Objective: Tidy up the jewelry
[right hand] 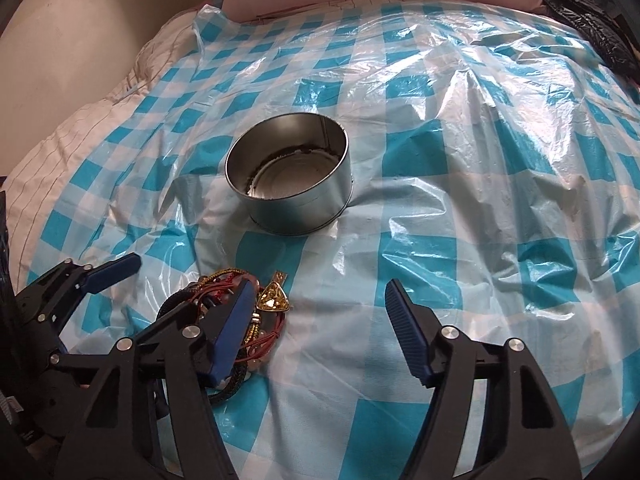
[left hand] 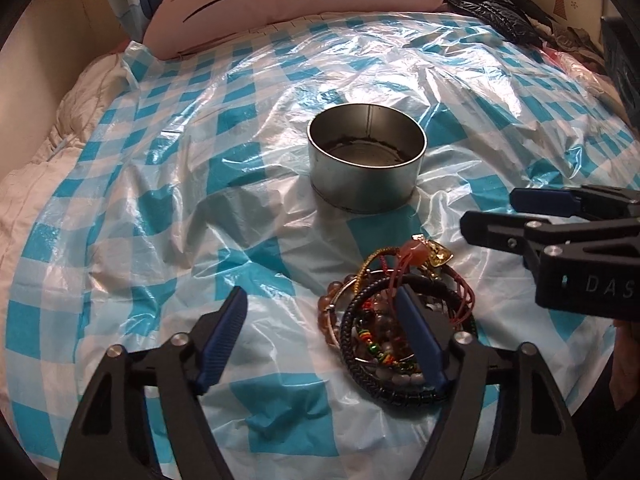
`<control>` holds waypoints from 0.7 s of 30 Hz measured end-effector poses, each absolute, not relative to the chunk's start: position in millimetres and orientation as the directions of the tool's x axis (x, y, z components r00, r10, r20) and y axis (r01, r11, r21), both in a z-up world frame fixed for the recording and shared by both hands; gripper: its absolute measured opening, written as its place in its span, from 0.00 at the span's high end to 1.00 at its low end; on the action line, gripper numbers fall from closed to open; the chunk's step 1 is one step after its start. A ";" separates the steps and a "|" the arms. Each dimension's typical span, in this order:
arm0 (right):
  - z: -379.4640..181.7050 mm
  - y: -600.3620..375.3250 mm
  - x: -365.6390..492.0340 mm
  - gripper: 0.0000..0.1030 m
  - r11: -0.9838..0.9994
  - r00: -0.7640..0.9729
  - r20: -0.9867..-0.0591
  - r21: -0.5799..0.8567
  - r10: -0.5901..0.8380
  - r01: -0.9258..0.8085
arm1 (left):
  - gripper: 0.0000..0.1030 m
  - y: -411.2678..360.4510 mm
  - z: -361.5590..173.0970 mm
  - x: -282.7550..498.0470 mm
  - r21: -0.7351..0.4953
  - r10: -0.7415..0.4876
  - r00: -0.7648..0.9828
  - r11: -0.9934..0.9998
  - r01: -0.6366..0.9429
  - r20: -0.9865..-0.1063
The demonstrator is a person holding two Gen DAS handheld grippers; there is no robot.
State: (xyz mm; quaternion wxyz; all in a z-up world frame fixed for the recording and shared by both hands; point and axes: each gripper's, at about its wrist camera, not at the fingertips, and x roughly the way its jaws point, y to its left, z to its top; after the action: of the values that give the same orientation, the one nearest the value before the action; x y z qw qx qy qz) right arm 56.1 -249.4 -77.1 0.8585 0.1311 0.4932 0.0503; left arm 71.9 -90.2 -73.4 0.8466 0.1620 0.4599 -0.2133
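Right claw [right hand: 320, 302] gapes beside tangled bracelets [right hand: 224, 312], empty tin [right hand: 296, 200] beyond.

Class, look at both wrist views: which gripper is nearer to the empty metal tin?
The right gripper, though only slightly. It reaches in from the side, just short of the tin. The left gripper sits further back, over the jewelry pile.

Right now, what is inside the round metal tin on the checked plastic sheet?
No jewelry shows inside the metal tin: only its bare floor, with dark residue along the edge. The near wall hides a strip of that floor. The pile of bracelets lies outside it on the plastic sheet.
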 end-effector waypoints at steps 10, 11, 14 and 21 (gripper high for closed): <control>-92.4 -238.6 63.0 0.46 0.950 0.438 -0.855 0.312 0.277 0.007 | 0.87 -85.0 -75.0 73.3 -0.044 -0.312 0.420 0.842 0.537 -0.852; -93.4 -239.5 63.3 0.49 0.946 0.437 -0.852 0.325 0.289 0.009 | 0.88 -83.3 -73.9 73.5 -0.052 -0.319 0.421 0.844 0.534 -0.849; -94.4 -243.4 63.8 0.56 0.927 0.440 -0.835 0.376 0.331 0.015 | 0.89 -80.7 -70.6 73.0 -0.059 -0.329 0.430 0.845 0.531 -0.841; -98.2 -244.1 69.2 0.57 0.887 0.429 -0.804 0.462 0.412 0.012 | 0.91 -78.5 -71.6 74.5 -0.065 -0.326 0.428 0.851 0.521 -0.843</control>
State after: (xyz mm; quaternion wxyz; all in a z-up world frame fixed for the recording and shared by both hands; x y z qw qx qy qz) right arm 69.2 -244.1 -98.2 0.8204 0.2041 0.5201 0.1220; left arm 74.5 -78.5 -71.6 0.8385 0.1035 0.4717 -0.2524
